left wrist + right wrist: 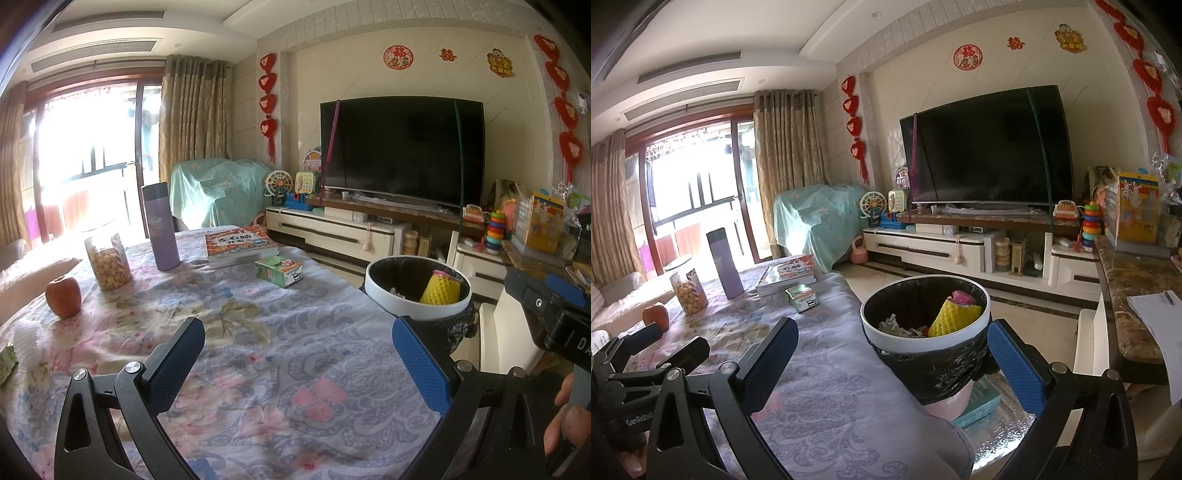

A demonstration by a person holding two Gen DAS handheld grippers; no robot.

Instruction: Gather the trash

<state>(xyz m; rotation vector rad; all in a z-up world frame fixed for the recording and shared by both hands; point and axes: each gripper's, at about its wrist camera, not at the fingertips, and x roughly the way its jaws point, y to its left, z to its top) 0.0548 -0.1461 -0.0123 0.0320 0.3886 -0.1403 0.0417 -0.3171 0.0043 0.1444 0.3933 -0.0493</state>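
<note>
— Over the flowered pink-and-lilac tablecloth [295, 350], where are your grippers?

— My left gripper [299, 365] hangs above the near part of the cloth with its blue-padded fingers [421, 369] spread wide and nothing between them. My right gripper [892, 365] sits at the table's right edge, likewise parted and empty, its jaws framing the round white bin lined with a black plastic bag [923, 332] without touching it.

— And the trash?

— Some is in the bin already: a yellow foam fruit net [955, 315] leaning against the far inner wall, something pink behind it, and crumpled pale paper [894, 326] at the bottom. On the cloth, a small green drink carton [279, 271] lies on its side, just near of the stacked picture books with a red cover [240, 243].

— What else is on the table?

— Far left, a tall lilac flask with a dark cap [160, 227] stands upright. Left of it stands a clear jar of round yellow snacks [108, 264], and nearer still a red apple [63, 297]. At the left edge a bit of another green packet [6, 363] shows; I can't tell what it is.
</note>
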